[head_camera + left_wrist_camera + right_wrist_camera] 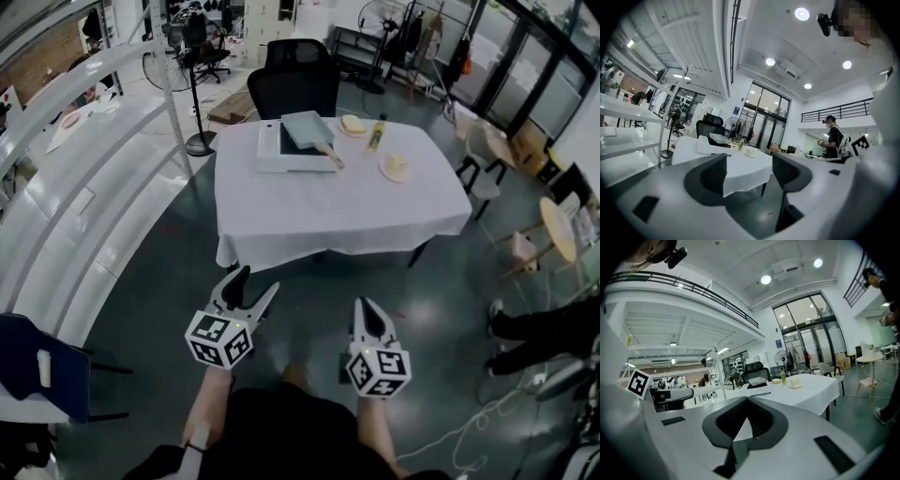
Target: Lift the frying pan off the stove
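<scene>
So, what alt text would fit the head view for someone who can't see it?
A left gripper, jaws apart, and right gripper, jaws together, hover short of a white-clothed table where a grey frying pan sits on a white stove.

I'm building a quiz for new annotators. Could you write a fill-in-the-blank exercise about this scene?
The frying pan rests on the white ___.
The left gripper has its jaws ___.
The right gripper has its jaws ___.
Behind the table stands a black office ___.
Missing words: stove; apart; together; chair.
</scene>
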The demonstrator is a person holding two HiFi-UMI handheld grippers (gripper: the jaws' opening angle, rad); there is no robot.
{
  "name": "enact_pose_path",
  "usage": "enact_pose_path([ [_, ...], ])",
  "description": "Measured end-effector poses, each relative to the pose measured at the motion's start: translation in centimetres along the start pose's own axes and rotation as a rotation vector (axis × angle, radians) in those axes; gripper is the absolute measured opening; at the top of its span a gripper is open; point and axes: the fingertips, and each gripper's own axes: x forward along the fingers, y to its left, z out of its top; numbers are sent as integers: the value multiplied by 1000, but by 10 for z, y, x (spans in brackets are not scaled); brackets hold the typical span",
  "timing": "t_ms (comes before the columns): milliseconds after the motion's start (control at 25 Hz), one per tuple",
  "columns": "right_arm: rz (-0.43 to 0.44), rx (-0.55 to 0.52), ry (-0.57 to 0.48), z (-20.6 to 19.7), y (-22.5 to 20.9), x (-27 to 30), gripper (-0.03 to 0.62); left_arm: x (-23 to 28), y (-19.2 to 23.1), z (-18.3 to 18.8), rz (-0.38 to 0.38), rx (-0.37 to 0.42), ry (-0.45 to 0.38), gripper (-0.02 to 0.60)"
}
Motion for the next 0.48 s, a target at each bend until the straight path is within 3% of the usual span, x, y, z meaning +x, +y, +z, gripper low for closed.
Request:
enact_pose_path([
  [480,46,9,29,-1,-40,51,5,46,11,-12,63,-28,6,288],
])
